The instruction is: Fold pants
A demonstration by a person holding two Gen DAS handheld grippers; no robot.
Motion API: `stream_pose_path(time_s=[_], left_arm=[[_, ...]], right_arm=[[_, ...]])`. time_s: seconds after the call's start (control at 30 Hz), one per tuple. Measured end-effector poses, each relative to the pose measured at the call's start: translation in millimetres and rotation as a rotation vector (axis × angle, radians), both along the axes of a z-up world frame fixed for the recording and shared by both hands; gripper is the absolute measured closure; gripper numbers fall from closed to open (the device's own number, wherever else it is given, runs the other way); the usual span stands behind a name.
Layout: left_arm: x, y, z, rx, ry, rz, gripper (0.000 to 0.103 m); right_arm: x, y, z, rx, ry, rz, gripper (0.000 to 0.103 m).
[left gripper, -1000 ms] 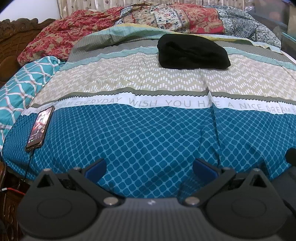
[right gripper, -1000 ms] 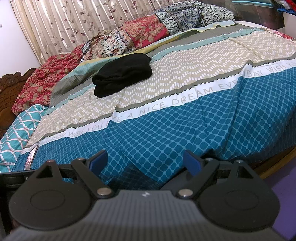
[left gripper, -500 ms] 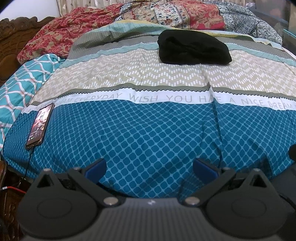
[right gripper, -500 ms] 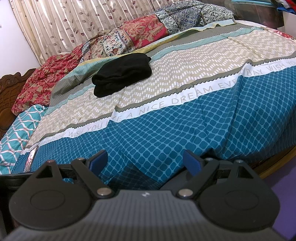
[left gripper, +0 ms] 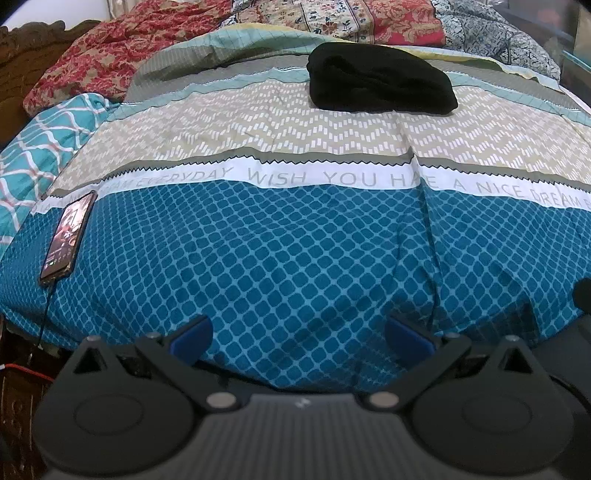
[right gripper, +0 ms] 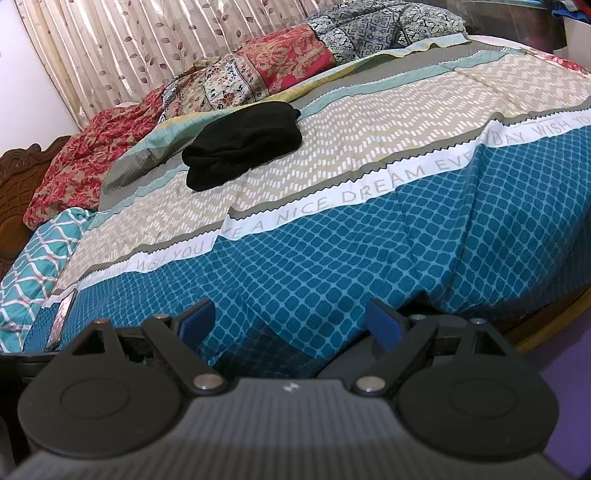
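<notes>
Black pants (left gripper: 380, 79) lie bunched in a heap on the far part of the bed, on the beige zigzag band of the bedspread (left gripper: 295, 258). In the right wrist view the same pants (right gripper: 242, 146) sit up and to the left. My left gripper (left gripper: 298, 334) is open over the near blue edge of the bed, with nothing between its blue pads (left gripper: 192, 334). My right gripper (right gripper: 290, 325) is open too, low at the bed's near edge, far from the pants.
A phone (left gripper: 68, 238) with a cable lies on the bedspread at the left edge. Patterned quilts and pillows (left gripper: 332, 18) are piled along the far side. A carved wooden headboard (right gripper: 18, 173) stands at left, a curtain (right gripper: 129, 44) behind.
The left wrist view has crept slightly forward and up over the bed. The right gripper has barely moved. Both grippers remain open.
</notes>
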State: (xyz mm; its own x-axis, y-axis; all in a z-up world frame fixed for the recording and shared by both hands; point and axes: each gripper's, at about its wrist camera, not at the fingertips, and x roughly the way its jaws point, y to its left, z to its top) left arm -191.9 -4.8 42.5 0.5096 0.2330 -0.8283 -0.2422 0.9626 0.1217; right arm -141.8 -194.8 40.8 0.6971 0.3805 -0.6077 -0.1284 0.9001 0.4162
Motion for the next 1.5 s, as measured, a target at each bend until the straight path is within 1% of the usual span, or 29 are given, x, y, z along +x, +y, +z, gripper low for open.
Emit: stream_pose_path(time_s=[0.17,0.33,0.4,0.47,1.03,1.37,1.5], left_arm=[[0,-1,0,-0.015,0.001,-0.011,0.000],[0,-1,-2,-0.031,0.023,-0.010,0.000],[0,-1,-3,-0.034,0.050,-0.002,0.000],[1,0,-4,-0.044,0.060,-0.002,0.000],[2,1,-7,-0.043,0.082,-0.003,0.000],[4,3,-11,-0.046,0.102,0.003,0.000],[7,2,-14,-0.055,0.106,-0.010,0.000]], right_arm=[[1,-1,-1,0.004,0.008,0.000,0.013],[1,-2,-1,0.004,0.009,0.000,0.013],[2,-3,-1,0.006,0.012,0.001,0.013],[2,-3,-2,0.007,0.017,-0.001,0.013],[3,-5,-3,0.007,0.024,0.002,0.013],[5,-7,-4,-0.003,0.025,0.011,0.013],[6,-6,-3,-0.017,0.023,0.013,0.013]])
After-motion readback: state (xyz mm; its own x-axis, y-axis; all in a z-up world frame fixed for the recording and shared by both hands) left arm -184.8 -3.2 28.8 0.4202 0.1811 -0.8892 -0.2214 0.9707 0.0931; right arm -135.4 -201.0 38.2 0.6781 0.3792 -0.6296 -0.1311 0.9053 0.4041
